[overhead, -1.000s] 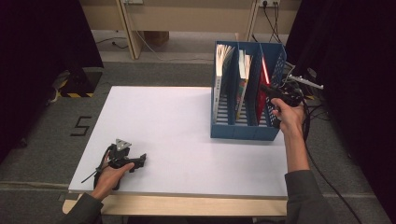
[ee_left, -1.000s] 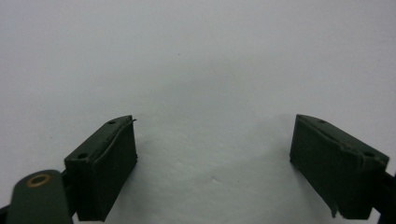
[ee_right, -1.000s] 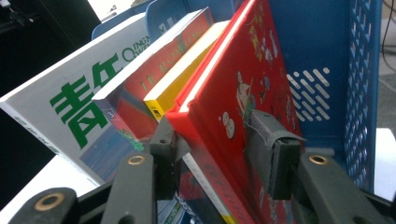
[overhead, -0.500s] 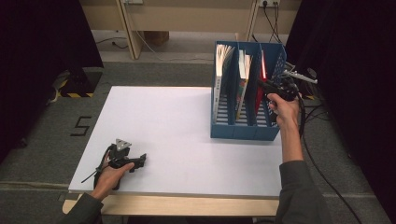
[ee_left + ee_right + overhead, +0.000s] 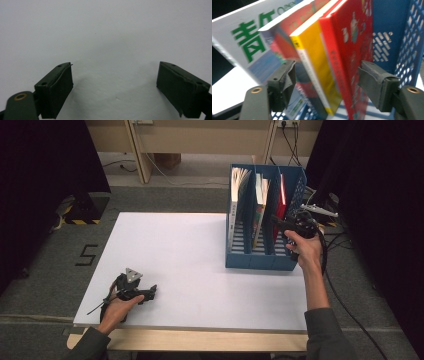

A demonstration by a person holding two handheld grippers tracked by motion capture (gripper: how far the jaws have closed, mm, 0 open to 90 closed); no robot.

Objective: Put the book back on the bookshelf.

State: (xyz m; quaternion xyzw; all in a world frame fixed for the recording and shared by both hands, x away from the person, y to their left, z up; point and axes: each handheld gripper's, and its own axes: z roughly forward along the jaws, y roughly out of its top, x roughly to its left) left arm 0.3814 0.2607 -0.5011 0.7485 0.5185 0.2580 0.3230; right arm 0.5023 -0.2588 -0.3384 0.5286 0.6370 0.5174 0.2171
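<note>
High view: three books (image 5: 259,195), one rack (image 5: 255,260).

Both forearms are wearing dark grey sleeves (image 5: 325,332). Each black gripper (image 5: 134,290) is trailing a black cable, showing brass-coloured screws and a grey three-cornered plate.

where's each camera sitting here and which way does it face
High view: above the person's side, looking forward and down on the white table and blue file rack; both forearms, left gripper, right gripper.
Left gripper view: on the left gripper, facing bare tabletop; its jaws stand apart.
Right gripper view: on the right gripper, facing the red book; its jaws have just been opening.
Shared: high and right gripper views both show the rack and red book.
</note>
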